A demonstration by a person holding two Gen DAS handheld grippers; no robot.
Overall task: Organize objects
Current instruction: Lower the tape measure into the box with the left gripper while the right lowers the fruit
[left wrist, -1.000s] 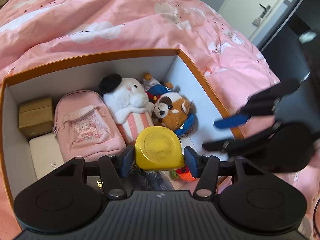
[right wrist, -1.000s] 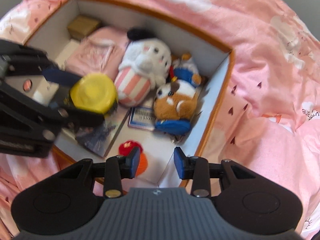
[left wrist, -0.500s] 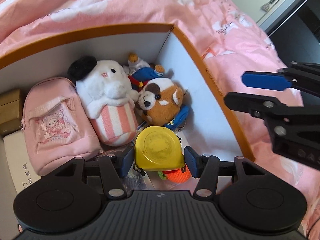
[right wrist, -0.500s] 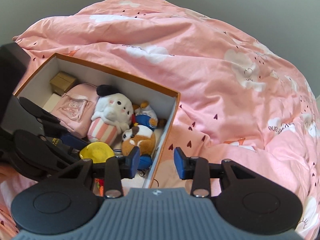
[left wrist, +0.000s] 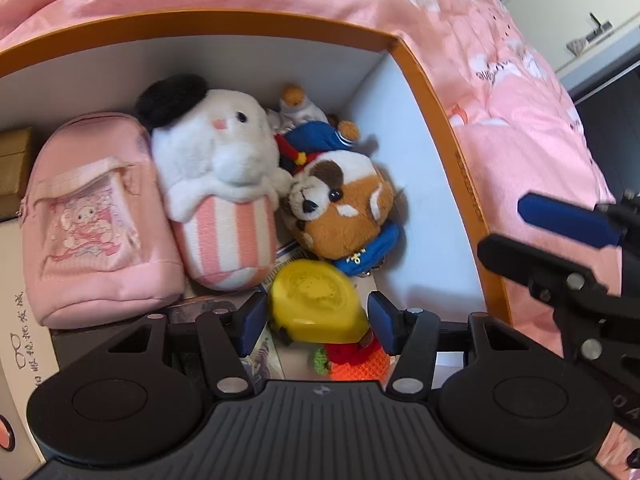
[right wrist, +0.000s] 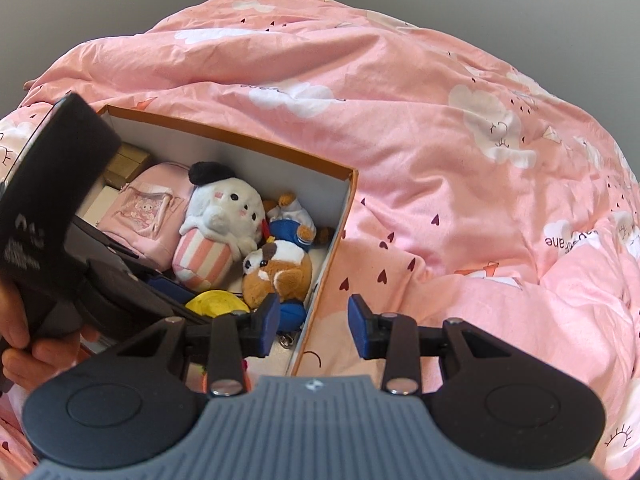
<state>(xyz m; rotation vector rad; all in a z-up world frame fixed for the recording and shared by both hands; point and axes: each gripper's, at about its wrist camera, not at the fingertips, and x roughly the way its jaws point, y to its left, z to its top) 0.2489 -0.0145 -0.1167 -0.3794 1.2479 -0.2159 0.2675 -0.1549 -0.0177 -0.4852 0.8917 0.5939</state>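
The yellow tape measure [left wrist: 314, 300] sits between the left claw [left wrist: 316, 322] pads, over a full box [left wrist: 440, 128].
It looks loosely held; it could slip onto the brown plush [left wrist: 344, 208] at 12 o'clock. The right claw [right wrist: 314, 330] is wide and empty.

Glossy yellow plastic tape measure [left wrist: 316, 300], fuzzy plush toys [left wrist: 218, 168]

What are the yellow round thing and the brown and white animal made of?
The yellow round thing looks like hard, smooth plastic: a slightly glossy moulded shell with crisp edges. The brown and white animal looks like soft plush fabric: fuzzy pile, rounded stuffed shape.
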